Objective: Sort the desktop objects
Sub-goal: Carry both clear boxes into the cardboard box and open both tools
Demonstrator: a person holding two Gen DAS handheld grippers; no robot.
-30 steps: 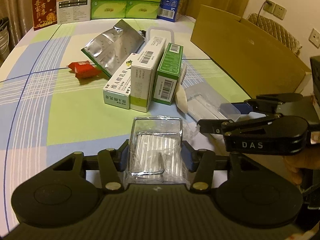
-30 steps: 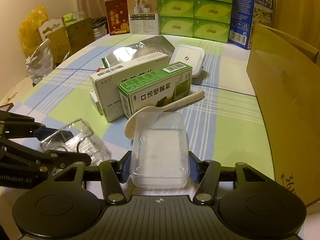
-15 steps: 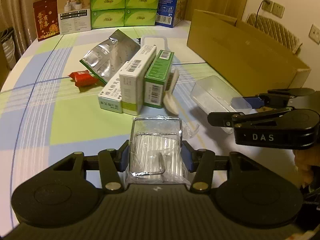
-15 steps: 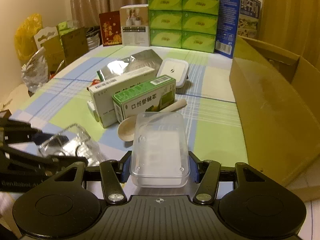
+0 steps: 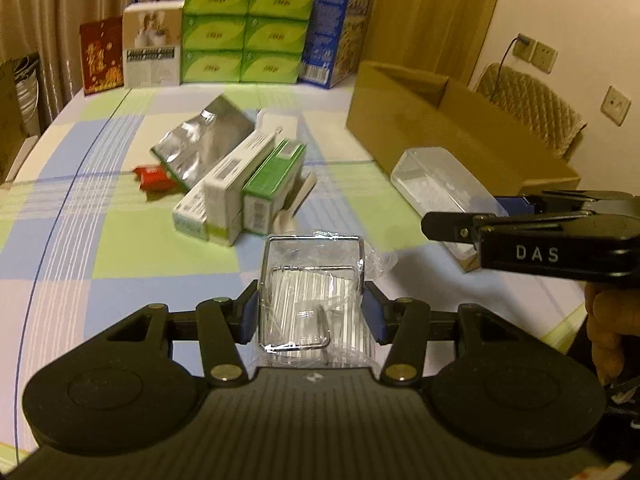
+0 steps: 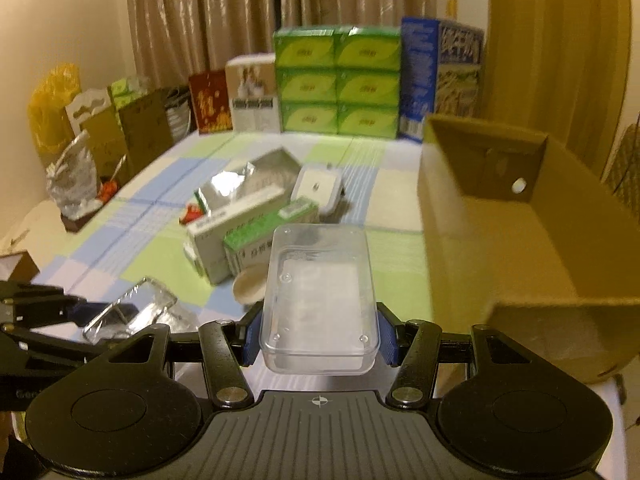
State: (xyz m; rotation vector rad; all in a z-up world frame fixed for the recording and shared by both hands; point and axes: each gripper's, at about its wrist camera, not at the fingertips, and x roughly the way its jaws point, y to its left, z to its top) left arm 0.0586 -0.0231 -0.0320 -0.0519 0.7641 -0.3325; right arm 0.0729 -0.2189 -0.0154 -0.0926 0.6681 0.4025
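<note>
Grippers both loaded, both up off the counter (image 5: 120,256). The left gripper (image 5: 311,312) has its blue-padded fingers (image 5: 248,314) pressed in on either side of a clear wrapped packet (image 5: 312,280), something with a wire frame and pale sticks inside, though the film makes the contents hard to read. The squeeze comes from the sides, probably because the film is slippery and the frame gives the pads something firm to bite.

Over to the right gripper (image 6: 318,330), and it is carrying a clear plastic box (image 6: 320,296), lid side up, held level and clamped across its narrow width. From the left camera that same box hangs just in front of the cardboard carton (image 5: 440,136), so the carton looks like the sorting bin, and its open top faces the right hand for an easy drop.

Left on the checked cloth: a huddle of medicine boxes (image 5: 240,184), a pale spoon (image 6: 248,290) tucked against them, a silver foil pouch (image 5: 200,144), a red snack wrapper (image 5: 154,176) and a white lidded tub (image 6: 318,188). Those look like the leftovers waiting their turn, well apart from the carton.
</note>
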